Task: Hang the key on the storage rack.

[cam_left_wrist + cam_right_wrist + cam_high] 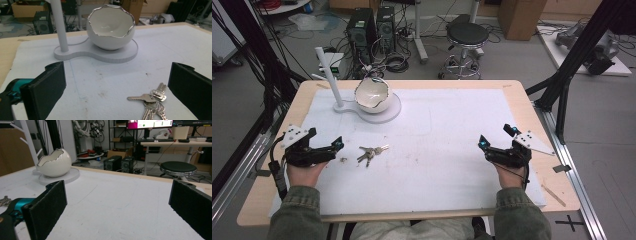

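Keys [371,153] lie flat on the white mat [447,130] that covers the bench, in its near-left part, just to the right of the left claw [324,145] and far closer to it than to the right claw [494,142], which rests well apart near the right edge. In the left gripper view the bunch [151,101] sits low and toward the right-hand jaw, not centred in the gap, so the coming grasp probably calls for a small shift of the hand toward the bench's middle before closing. The keys fan out from one ring, their blades pointing mostly back toward the person and one pointing to the left of that view; the long axis of the bunch runs roughly along the claw's reach, slightly slanted. Both claws stand wide apart and hold nothing: the left claw's jaws frame bare mat and the keys, the right claw's jaws [117,202] frame bare mat alone. Beyond the keys, toward the far-left corner, an egg-shaped bowl [372,95] with a jagged rim stands on a round white base [393,111] beside a white post [328,75]. That bowl looks the likely place for the keys, straight ahead of the left claw.
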Motion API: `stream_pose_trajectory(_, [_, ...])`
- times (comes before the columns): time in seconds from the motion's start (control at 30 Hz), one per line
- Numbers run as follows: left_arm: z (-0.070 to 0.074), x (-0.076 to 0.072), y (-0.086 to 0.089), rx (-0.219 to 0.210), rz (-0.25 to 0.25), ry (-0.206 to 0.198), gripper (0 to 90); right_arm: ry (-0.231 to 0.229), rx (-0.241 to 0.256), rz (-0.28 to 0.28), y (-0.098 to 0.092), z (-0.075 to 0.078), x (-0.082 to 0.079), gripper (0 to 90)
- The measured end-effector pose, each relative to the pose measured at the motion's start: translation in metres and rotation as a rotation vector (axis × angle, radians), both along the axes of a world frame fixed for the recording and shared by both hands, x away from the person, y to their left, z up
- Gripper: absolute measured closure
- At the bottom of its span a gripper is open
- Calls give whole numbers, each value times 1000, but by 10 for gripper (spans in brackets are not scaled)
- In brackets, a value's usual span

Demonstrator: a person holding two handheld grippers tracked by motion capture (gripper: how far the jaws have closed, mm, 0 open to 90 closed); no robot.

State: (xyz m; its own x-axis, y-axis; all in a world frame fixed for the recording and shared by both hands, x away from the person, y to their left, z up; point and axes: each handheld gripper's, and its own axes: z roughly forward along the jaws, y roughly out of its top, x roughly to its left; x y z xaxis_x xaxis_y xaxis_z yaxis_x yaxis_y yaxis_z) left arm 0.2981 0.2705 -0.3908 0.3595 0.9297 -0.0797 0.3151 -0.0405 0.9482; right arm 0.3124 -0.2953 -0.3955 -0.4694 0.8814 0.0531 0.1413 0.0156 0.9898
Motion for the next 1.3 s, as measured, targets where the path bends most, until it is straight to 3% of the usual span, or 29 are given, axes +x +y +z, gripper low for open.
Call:
stream_pose_trajectory(0.27, [5, 9, -14, 50, -38, 16, 21, 1, 4, 0, 0, 0, -1, 5])
stream_pose_trajectory(0.73, [8, 29, -40, 67, -130, 91, 21, -4, 4, 0, 0, 0, -1, 4])
stream_pose_trajectory(1.3, [2, 47, -65, 113, -187, 163, 21, -9, 3, 0, -1, 0, -1, 5])
